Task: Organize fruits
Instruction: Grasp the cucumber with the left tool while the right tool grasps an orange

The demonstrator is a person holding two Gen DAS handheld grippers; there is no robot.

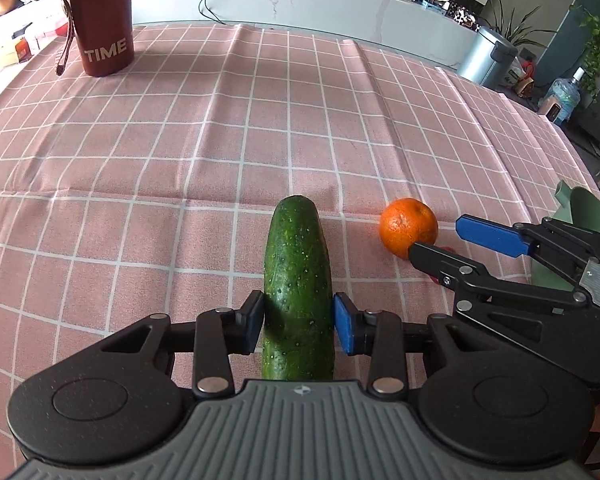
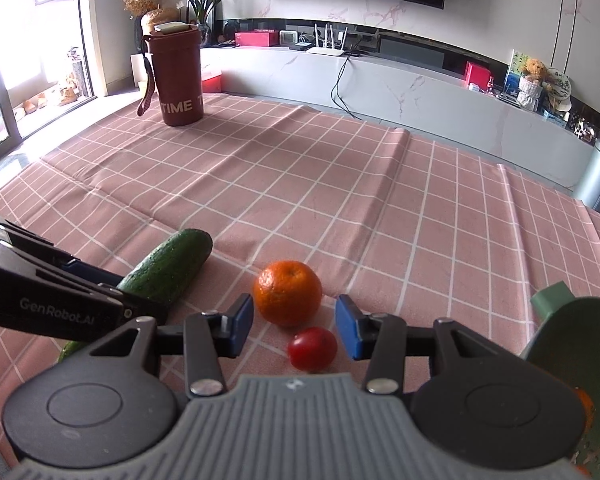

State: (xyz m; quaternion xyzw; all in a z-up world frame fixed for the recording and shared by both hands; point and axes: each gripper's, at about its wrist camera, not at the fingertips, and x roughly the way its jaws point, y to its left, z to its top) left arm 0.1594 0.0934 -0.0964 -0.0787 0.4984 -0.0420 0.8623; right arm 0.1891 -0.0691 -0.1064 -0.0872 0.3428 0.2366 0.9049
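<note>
While the cup stands far off at eleven o'clock on the checked cloth, the left gripper has its jaws closed down to the cucumber's width, both pads pressing the flanks of the cucumber, which lies lengthwise pointing to twelve. Whether it is lifted clear of the cloth I cannot tell. The grip sits near the cucumber's rear end, so I would lift it slowly and level, since the long front could droop or swing.

At two o'clock from the cucumber sits the orange. The right gripper stands wide open and holds nothing, with the small tomato between its pads and the orange just ahead. Close gently on the tomato. The green container waits at three o'clock.
</note>
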